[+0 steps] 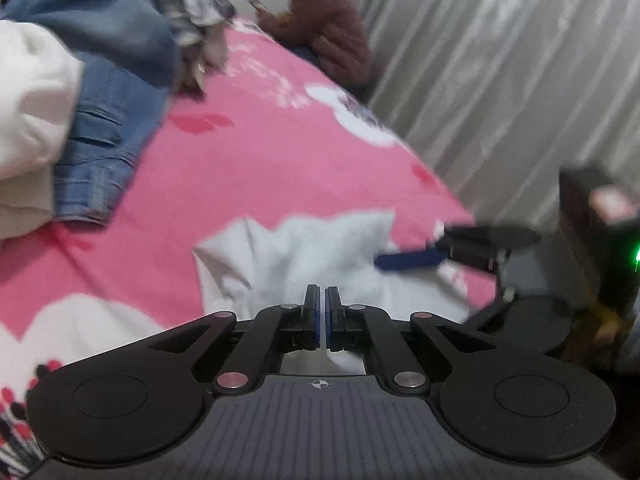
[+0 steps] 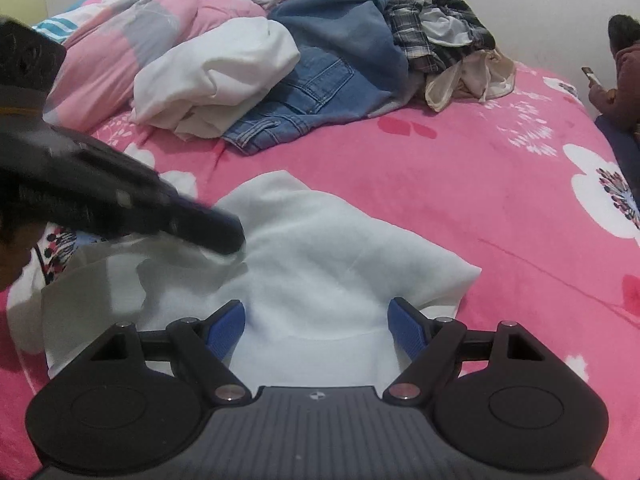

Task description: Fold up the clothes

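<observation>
Pink bedding (image 2: 460, 200) printed with white flowers covers the bed, with pale curtains (image 1: 500, 80) hanging along one side. On it, close to both grippers, lies the white garment (image 2: 320, 264), a soft fleecy piece spread mostly flat with a pointed fold toward the heap and a corner reaching out to the right. The left gripper (image 1: 322, 304) has its blue pads pressed together right over the garment's near edge; whether cloth is caught between them cannot be told. In the right wrist view it shows as a dark blurred shape touching the garment's left part. The right gripper (image 2: 318, 320) is spread wide, its blue pads either side of the white cloth. Farther up the bed sits a heap: a bundled white garment (image 2: 216, 80), blue jeans (image 2: 304, 96), a plaid shirt (image 2: 432, 36) and a pink quilt (image 2: 132, 32). A seated person (image 1: 324, 20) is at the bed's far edge
</observation>
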`<state>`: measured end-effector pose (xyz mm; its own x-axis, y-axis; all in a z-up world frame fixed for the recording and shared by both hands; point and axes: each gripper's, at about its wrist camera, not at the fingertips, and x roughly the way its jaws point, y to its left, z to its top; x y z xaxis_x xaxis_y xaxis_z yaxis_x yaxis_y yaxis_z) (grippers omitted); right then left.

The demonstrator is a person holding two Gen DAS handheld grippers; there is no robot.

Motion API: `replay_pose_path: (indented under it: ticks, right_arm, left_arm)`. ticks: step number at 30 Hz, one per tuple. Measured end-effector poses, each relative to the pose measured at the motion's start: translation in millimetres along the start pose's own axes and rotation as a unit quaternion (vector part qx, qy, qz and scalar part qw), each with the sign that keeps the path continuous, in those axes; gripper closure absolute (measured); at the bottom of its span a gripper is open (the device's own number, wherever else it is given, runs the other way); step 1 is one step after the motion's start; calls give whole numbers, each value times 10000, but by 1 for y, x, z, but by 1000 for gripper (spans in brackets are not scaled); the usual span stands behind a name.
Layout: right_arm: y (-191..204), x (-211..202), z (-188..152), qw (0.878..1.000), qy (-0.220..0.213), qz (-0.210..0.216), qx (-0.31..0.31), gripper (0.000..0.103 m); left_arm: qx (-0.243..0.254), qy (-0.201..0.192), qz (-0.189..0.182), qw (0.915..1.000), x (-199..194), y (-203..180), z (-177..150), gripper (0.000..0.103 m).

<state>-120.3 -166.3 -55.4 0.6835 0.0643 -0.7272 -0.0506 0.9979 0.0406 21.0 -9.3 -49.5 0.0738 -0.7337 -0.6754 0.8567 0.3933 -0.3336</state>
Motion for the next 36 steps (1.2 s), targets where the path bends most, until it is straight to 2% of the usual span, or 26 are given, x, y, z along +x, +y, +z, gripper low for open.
replay_pose_path:
  ticks: [4, 10, 12, 14, 16, 17, 19, 22, 25, 27, 29, 30, 31, 34, 36]
  right_arm:
    - [2, 1, 0, 9999, 21, -23, -122, 21]
    - [2, 0, 1, 9999, 6, 24, -136, 21]
    - [3, 0, 0, 9999, -9, 11, -138, 21]
    - [2, 0, 0, 9999, -26, 18, -133, 21]
    - [1, 0, 0, 9999, -23, 22, -134, 20]
    - [1, 0, 0, 9999, -17, 22, -149, 20]
    - [2, 0, 0, 9998, -2, 31, -179, 20]
    - [3, 0, -1, 9997, 8, 31, -252, 20]
    - [3, -1, -2, 9997, -12, 41, -256, 19]
    - [4, -1, -2, 9996, -8, 33, -277, 19]
    - [4, -4, -1, 9996, -30, 58, -279, 18]
    - [3, -7, -1, 9996, -56, 93, -271, 18]
    - [2, -12, -2, 9996, -94, 162, -213, 18]
    - [-10, -29, -3, 9991, -165, 371, 145, 17]
    - [-19, -41, -5, 9979, -138, 470, 427, 14]
  left_arm:
    - [238, -38, 347, 9991, 2, 6, -14, 99]
    - [-23, 169, 844, 9963, -28, 13, -21, 100]
    - [115, -25, 1100, 9939, -38, -1, -16, 101]
    - [428, -413, 955, 9936, -43, -16, -9, 101]
    - [555, -538, 687, 9946, -36, -23, -5, 101]
    - [603, -411, 711, 9948, -25, -24, -5, 101]
    - [679, 94, 1211, 9903, 2, -19, -8, 98]
    - [127, -75, 1002, 9949, -3, 2, -12, 99]
    - [-413, 24, 908, 9950, -18, 17, -11, 99]
    - [-588, 91, 1009, 9931, -29, 20, -12, 98]
    - [-666, 81, 1044, 9923, -40, 23, -14, 82]
    - [-741, 46, 928, 9929, -45, 25, -16, 71]
    - [-799, 31, 864, 9930, -49, 26, -18, 65]
    - [-882, 4, 726, 9935, -60, 30, -22, 53]
    - [-968, 16, 727, 9926, -65, 34, -24, 50]
